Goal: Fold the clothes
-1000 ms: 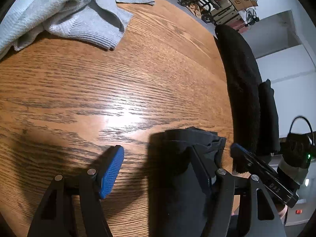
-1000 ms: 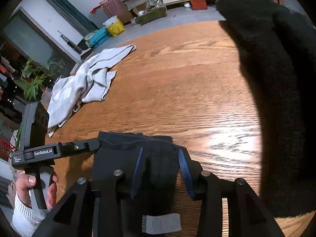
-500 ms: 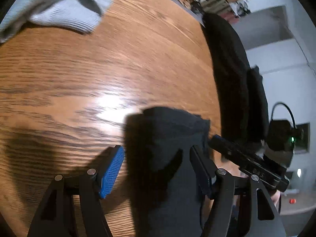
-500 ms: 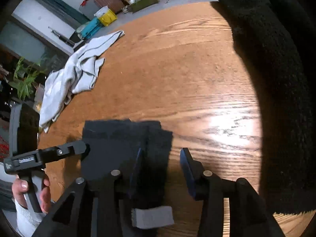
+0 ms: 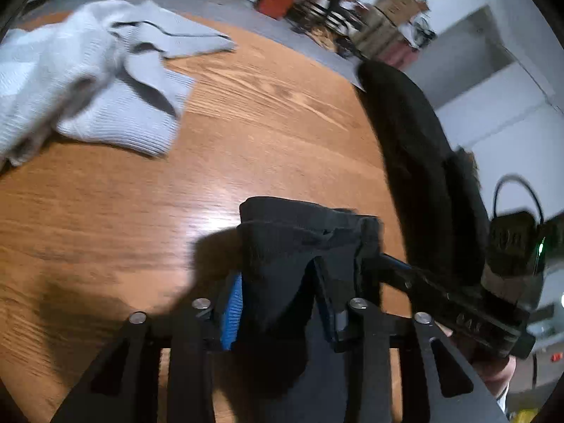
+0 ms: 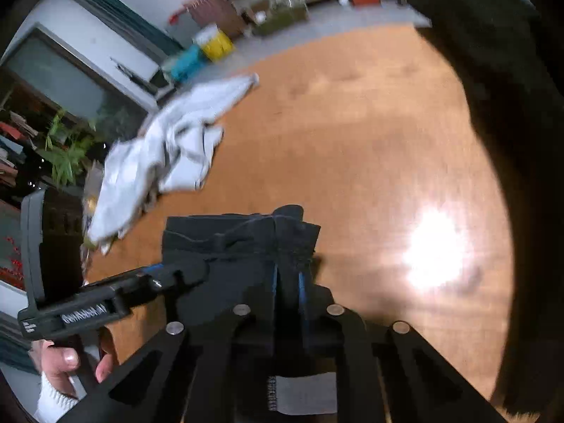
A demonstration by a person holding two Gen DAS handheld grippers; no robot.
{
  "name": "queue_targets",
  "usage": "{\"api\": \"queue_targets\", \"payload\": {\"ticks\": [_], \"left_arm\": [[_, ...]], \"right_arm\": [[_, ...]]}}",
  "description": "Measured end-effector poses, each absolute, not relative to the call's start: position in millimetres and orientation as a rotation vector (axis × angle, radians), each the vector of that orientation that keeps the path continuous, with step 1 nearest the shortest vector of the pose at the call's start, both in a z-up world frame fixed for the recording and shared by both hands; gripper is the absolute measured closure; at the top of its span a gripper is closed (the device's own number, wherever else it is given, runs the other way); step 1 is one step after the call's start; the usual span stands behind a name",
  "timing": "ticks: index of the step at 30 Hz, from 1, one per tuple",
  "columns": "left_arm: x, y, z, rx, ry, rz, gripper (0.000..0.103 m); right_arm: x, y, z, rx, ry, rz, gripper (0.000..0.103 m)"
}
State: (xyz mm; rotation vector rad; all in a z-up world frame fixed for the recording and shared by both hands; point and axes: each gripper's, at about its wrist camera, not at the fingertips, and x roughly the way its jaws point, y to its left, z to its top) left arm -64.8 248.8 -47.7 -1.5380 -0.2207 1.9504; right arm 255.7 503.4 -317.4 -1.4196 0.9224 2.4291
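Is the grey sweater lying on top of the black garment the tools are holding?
No. The grey sweater lies crumpled at the far side of the table, with bare wood between it and the black garment.

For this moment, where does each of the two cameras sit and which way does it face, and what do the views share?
Left wrist: on the left gripper, looking steeply down over the wooden table; the jaws are closing on the black garment; the right gripper enters from the right.
Right wrist: on the right gripper, facing down likewise, clamped on the garment; the left gripper and its hand show at left.
Shared: garment, table, grey sweater.
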Motion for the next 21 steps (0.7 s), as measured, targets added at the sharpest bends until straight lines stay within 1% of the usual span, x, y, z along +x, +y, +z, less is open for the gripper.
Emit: {"api": "queue_targets", "payload": {"ticks": [1,2,3,5,8,10,11,12,14,15,16,17,18,19,20,21], "left_arm": [[-66,241,-50,-1.573,-0.239,1.962,0.045],[-64,234,-52,-1.611,-0.261,1.961,0.036],[-59,228,-54,-1.649,-0.274,1.948,0.034],[-48,223,-55,-1.676,-0.26,1.912,0.033],[-26,230,-61,-1.688,-0.182,1.871,0.033],[-17,244,-66,-1.669,-0.106,1.836,0.034],[-13,251,-66,-1.642,-0.077,1.827,0.052],[-11,256,-66,-1.643,-0.051,1.808,0.068],[-10,261,-66,-1.645,-0.035,1.801,0.07],[-9,261,-65,-1.647,-0.036,1.807,0.07],[-9,260,-64,-1.652,-0.042,1.813,0.069],[-8,256,-64,-1.668,-0.06,1.821,0.062],[-7,252,-65,-1.686,-0.076,1.827,0.057],[-6,250,-66,-1.709,-0.083,1.826,0.045],[-4,247,-68,-1.726,-0.089,1.824,0.035],[1,244,-68,-1.725,-0.087,1.82,0.033]], "right_arm": [[254,505,-319,-1.422,0.899,2.413,0.056],[258,506,-323,-1.441,0.907,2.39,0.055],[263,506,-325,-1.469,0.929,2.376,0.055],[275,500,-326,-1.512,0.954,2.386,0.055],[283,484,-328,-1.557,0.91,2.398,0.045],[282,473,-335,-1.614,0.857,2.383,0.045],[281,467,-339,-1.642,0.83,2.375,0.057],[280,463,-340,-1.66,0.812,2.37,0.078],[279,458,-338,-1.671,0.79,2.366,0.091],[280,457,-336,-1.662,0.784,2.366,0.092],[280,457,-334,-1.653,0.779,2.366,0.091],[284,459,-335,-1.648,0.805,2.362,0.081],[288,462,-337,-1.657,0.847,2.349,0.064],[293,463,-339,-1.671,0.901,2.338,0.057],[300,464,-338,-1.666,0.96,2.339,0.053],[308,462,-337,-1.666,0.992,2.346,0.053]]}}
